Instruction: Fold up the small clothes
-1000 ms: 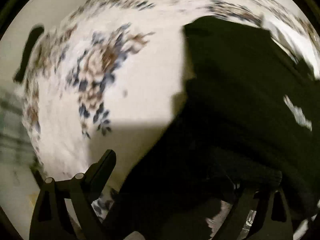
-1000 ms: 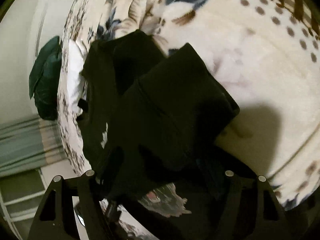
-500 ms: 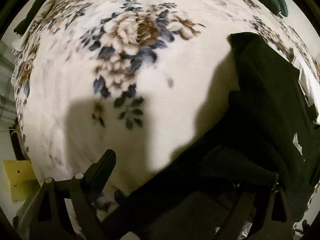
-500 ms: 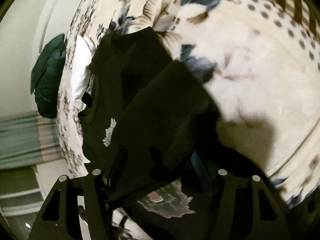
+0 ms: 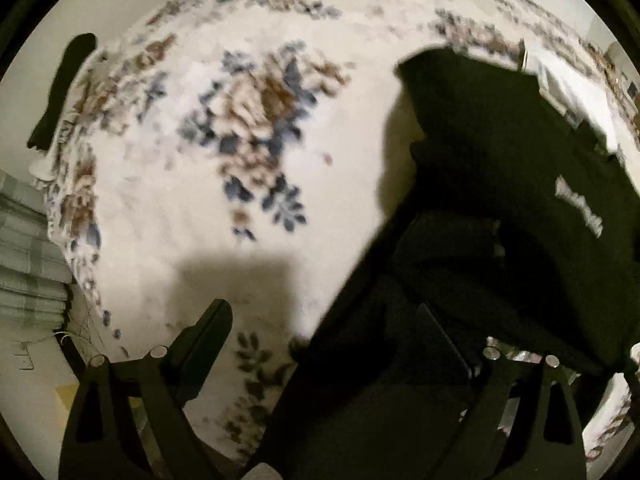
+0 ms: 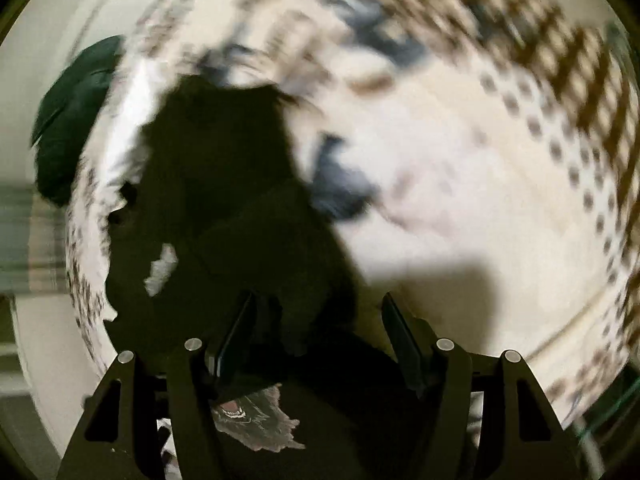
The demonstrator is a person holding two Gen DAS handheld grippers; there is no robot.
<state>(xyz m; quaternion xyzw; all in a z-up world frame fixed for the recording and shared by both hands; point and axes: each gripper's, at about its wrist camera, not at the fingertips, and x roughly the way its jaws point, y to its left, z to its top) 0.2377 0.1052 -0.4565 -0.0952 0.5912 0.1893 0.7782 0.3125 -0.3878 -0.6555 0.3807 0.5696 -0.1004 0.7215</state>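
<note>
Clearly, the biggest thing is the cream blanket with blue and brown flower print (image 5: 248,152) that covers the bed; its surface fills most of both views, and in the right wrist view (image 6: 460,184) it shows a brown dotted border toward the upper right edge. On it lies the black cloth garment with a white print (image 5: 520,184), spread along the right side of the blanket in the left wrist view, with one corner pointing to the far edge. In the right wrist view the same garment (image 6: 224,184) lies at the left side, and a folded layer of it comes down to the gripper. Much bare blanket stays open to the left of the garment in the left view, and to the right of it in the right view. A dark green pillow (image 6: 68,120) lies at the far left edge of the bed.

The left gripper (image 5: 324,332) has its fingers far apart; the right finger is hidden in dark cloth, so I cannot tell if it grasps. The right gripper (image 6: 316,320) stands with fingers parted, released, and black cloth lies between them.
</note>
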